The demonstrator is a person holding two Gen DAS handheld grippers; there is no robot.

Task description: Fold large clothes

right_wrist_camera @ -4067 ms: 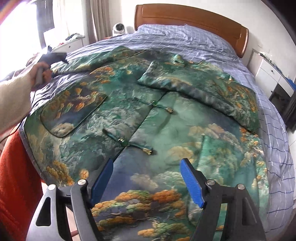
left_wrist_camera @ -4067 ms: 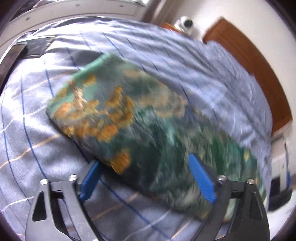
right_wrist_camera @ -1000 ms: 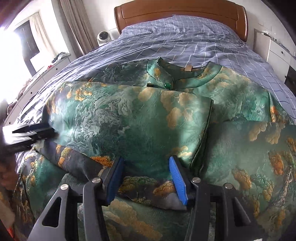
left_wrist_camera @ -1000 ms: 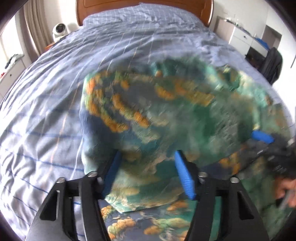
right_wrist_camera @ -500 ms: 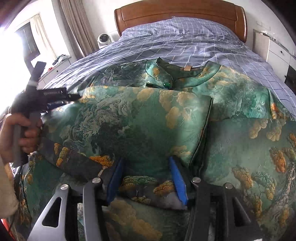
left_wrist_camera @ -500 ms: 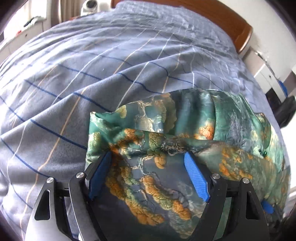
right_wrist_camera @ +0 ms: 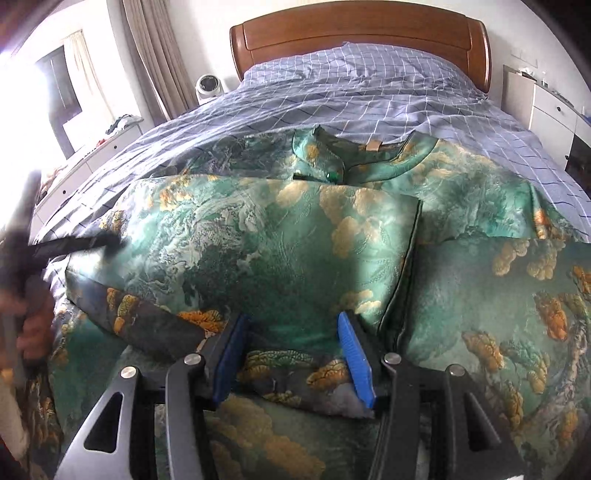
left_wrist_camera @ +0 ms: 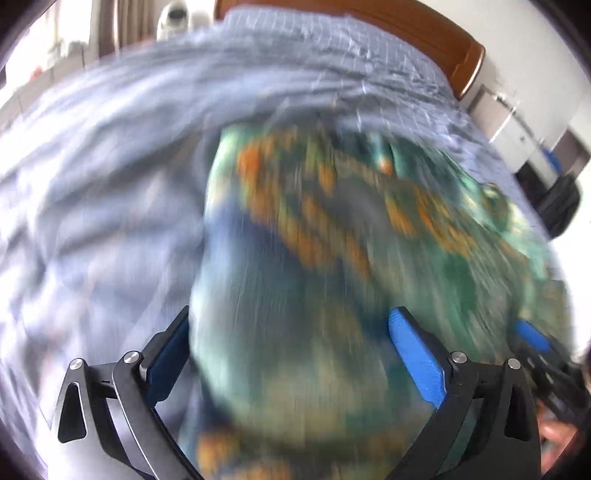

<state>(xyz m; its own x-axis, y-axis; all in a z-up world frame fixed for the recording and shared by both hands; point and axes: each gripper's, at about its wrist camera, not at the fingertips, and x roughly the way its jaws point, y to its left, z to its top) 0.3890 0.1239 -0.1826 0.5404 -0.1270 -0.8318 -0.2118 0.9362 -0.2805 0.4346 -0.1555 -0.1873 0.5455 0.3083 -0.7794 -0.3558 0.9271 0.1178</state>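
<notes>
A large green garment [right_wrist_camera: 280, 236] with gold and orange landscape print lies spread on the bed, its collar [right_wrist_camera: 332, 155] toward the headboard. One part is folded across the middle, with a dark-edged hem at the front. My right gripper [right_wrist_camera: 293, 347] sits at that hem with its blue pads either side of the fabric, jaws narrowed on it. My left gripper [left_wrist_camera: 291, 354] is wide open over the garment's left edge [left_wrist_camera: 332, 258]; that view is heavily blurred. The left gripper also shows at the left of the right wrist view [right_wrist_camera: 74, 243].
The bed has a blue checked cover [right_wrist_camera: 369, 85] and a wooden headboard [right_wrist_camera: 358, 33]. A small white fan [right_wrist_camera: 208, 86] and white drawers [right_wrist_camera: 92, 162] stand to the left, a white cabinet [right_wrist_camera: 546, 107] to the right.
My left gripper has swung quickly over the garment's left edge, blurring its view. My right gripper stays at the folded hem with its jaws narrowed on the fabric.
</notes>
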